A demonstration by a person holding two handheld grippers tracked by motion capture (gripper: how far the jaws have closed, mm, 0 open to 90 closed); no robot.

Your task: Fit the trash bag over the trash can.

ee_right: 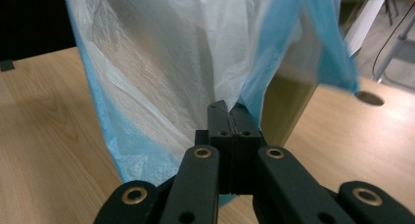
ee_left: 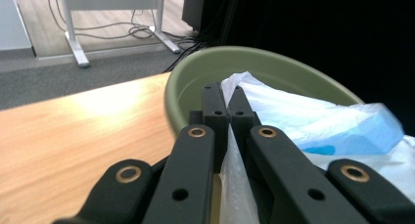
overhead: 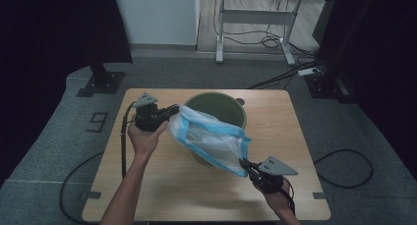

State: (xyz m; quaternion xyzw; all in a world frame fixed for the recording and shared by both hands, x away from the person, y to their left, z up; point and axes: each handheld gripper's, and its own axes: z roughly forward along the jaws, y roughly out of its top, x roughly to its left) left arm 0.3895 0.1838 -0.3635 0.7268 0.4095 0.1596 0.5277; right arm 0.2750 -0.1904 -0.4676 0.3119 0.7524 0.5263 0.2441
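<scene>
High view: a white plastic bag with blue edging (overhead: 209, 139) is stretched between the two grippers above a wooden table (overhead: 162, 185), hanging in front of and partly over a green bucket (overhead: 219, 107) that stands near the table's far middle. The left gripper (overhead: 172, 112) is clamped on the bag's upper left edge, beside the bucket's rim; the right gripper (overhead: 244, 163) is clamped on the bag's lower right corner, nearer the person and lower than the left one. The bag slopes down from left to right between these two holds. Left gripper view: the left gripper (ee_left: 228, 106) has its jaws pressed together with a fold of white film (ee_left: 235, 185) pinched between them, and the bucket rim (ee_left: 244, 55) lies just behind. Right gripper view: the right gripper (ee_right: 229, 111) has its jaws closed on the bag (ee_right: 166, 62), which rises from them as a wide sheet, with the table (ee_right: 44, 136) below.
</scene>
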